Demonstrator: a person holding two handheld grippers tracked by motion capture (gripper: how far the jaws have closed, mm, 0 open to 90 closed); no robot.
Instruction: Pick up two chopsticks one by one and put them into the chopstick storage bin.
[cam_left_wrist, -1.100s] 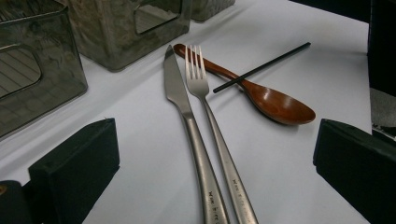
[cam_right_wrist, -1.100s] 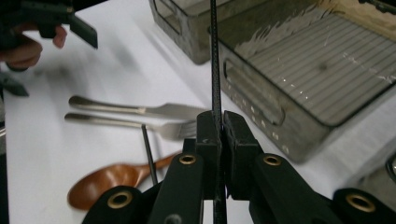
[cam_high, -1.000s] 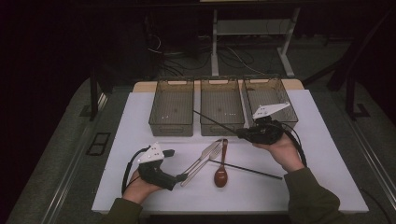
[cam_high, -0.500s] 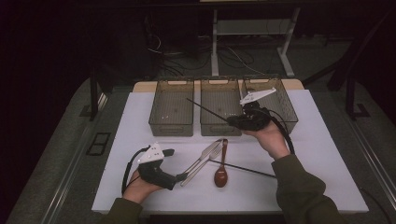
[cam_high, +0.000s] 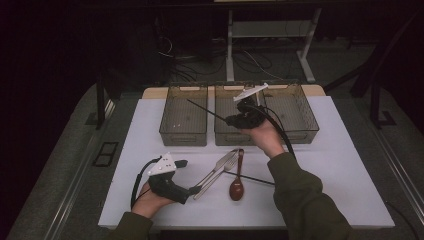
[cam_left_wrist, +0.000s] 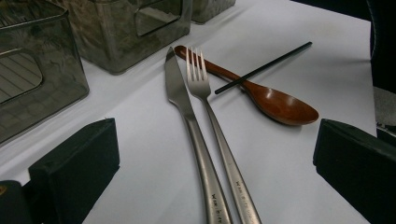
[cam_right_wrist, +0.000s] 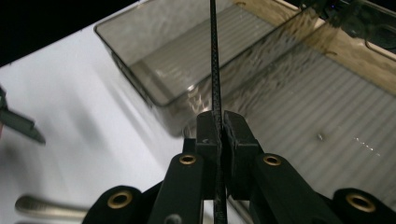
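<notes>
While the left hand-held gripper (cam_high: 196, 189) rests near the front edge of the bench (cam_high: 350, 170) with its jaws apart and nothing between them, the steel knife (cam_left_wrist: 187, 112) and fork (cam_left_wrist: 210, 107) lie side by side just ahead of it. Beyond them sits a wooden spoon (cam_left_wrist: 275, 102), with a second black chopstick (cam_left_wrist: 264, 67) lying across its handle. Farther back, the right hand-held gripper (cam_high: 230, 120) is clamped on a black chopstick (cam_high: 205, 108) – thin, stiff and light. It hangs in the air, its free end slanting over the gap between the left bin (cam_high: 183, 135) and the middle bin (cam_high: 222, 136). Such a slim, smooth rod probably pivots easily in the pads, so a grip nearer its middle – not the end – would likely steady it.
</notes>
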